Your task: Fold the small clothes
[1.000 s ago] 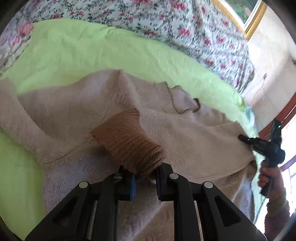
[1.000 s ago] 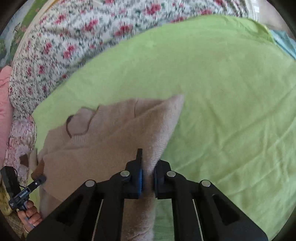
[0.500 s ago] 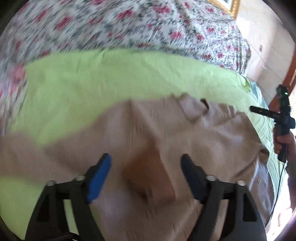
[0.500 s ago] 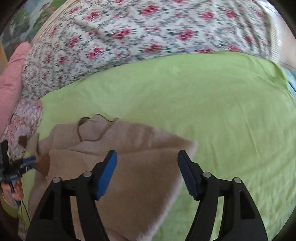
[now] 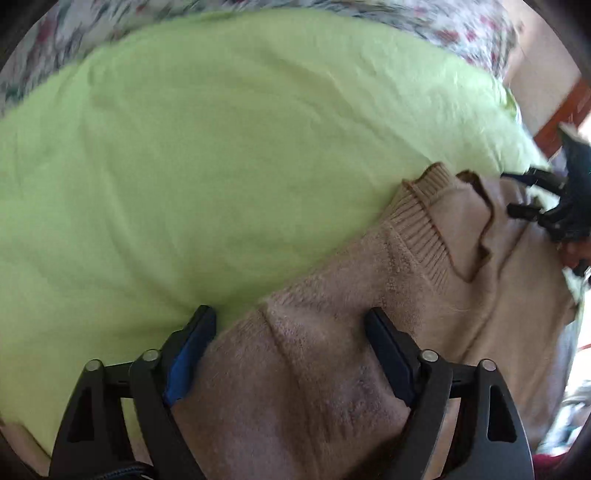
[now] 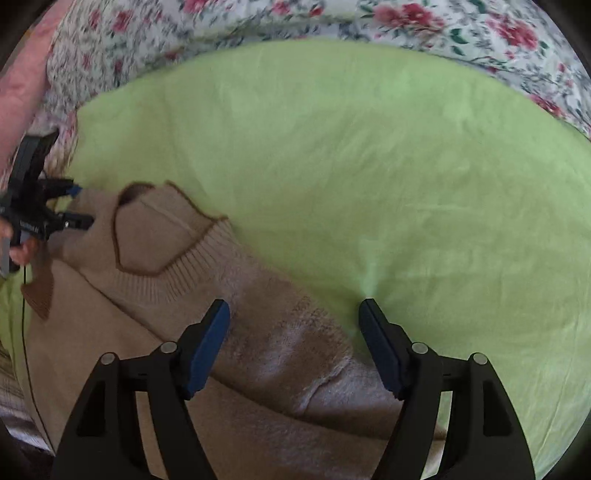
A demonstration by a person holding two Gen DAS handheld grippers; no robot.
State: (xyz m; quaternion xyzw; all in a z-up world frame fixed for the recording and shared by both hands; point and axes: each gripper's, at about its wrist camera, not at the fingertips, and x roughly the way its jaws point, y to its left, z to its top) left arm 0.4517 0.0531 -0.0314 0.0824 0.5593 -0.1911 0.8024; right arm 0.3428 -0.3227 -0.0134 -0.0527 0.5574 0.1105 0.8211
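Observation:
A beige knit sweater (image 5: pixel 332 339) with a ribbed collar (image 5: pixel 424 229) lies on a light green sheet (image 5: pixel 221 147). My left gripper (image 5: pixel 291 350) is open, its jaws wide apart over the sweater's left shoulder edge, holding nothing. My right gripper (image 6: pixel 295 339) is open too, straddling the sweater's (image 6: pixel 258 332) right shoulder edge, empty. The collar (image 6: pixel 166 251) shows at left in the right wrist view, with a brown sleeve cuff (image 6: pixel 38 291) folded onto the body. Each gripper shows in the other's view: the right one (image 5: pixel 532 195) and the left one (image 6: pixel 74 206).
A floral quilt (image 6: pixel 406 22) lies behind the green sheet (image 6: pixel 406 184). A pink pillow (image 6: pixel 18 92) is at the far left. A wall and a red-brown frame (image 5: pixel 561 110) stand to the right in the left wrist view.
Both grippers opened and let go of the sweater: the left released the brown cuff, the right the folded edge. Both then moved up to the sweater's shoulders near the collar.

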